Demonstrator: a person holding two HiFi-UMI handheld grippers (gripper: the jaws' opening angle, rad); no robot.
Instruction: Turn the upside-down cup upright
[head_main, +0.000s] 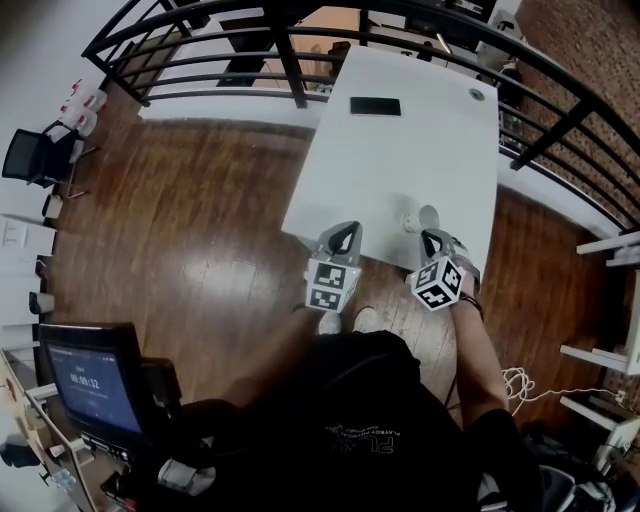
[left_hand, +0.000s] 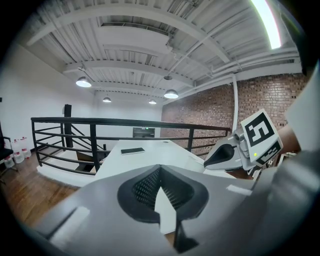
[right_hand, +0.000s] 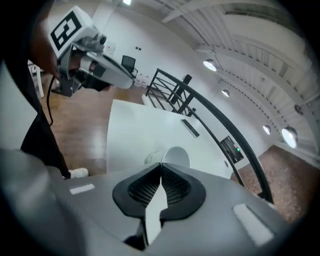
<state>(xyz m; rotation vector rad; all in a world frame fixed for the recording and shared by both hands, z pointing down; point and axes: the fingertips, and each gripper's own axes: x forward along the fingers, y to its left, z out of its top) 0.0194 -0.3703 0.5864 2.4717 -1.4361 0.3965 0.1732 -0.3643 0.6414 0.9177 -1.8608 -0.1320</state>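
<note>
A white cup (head_main: 428, 215) with a small handle stands on the white table (head_main: 400, 150) near its front edge. In the right gripper view the cup (right_hand: 175, 156) sits just past my jaw tips, its flat round end up. My right gripper (right_hand: 161, 165) is shut with nothing between its jaws, right behind the cup; in the head view this gripper (head_main: 432, 238) is at the table's front right. My left gripper (head_main: 345, 232) hovers at the front edge, left of the cup. It (left_hand: 160, 169) is shut and holds nothing.
A black phone (head_main: 375, 106) lies at the table's far end, near a round grommet (head_main: 476, 94). A black railing (head_main: 290, 60) runs behind and to the right of the table. Wooden floor lies to the left, and a monitor (head_main: 90, 385) stands at lower left.
</note>
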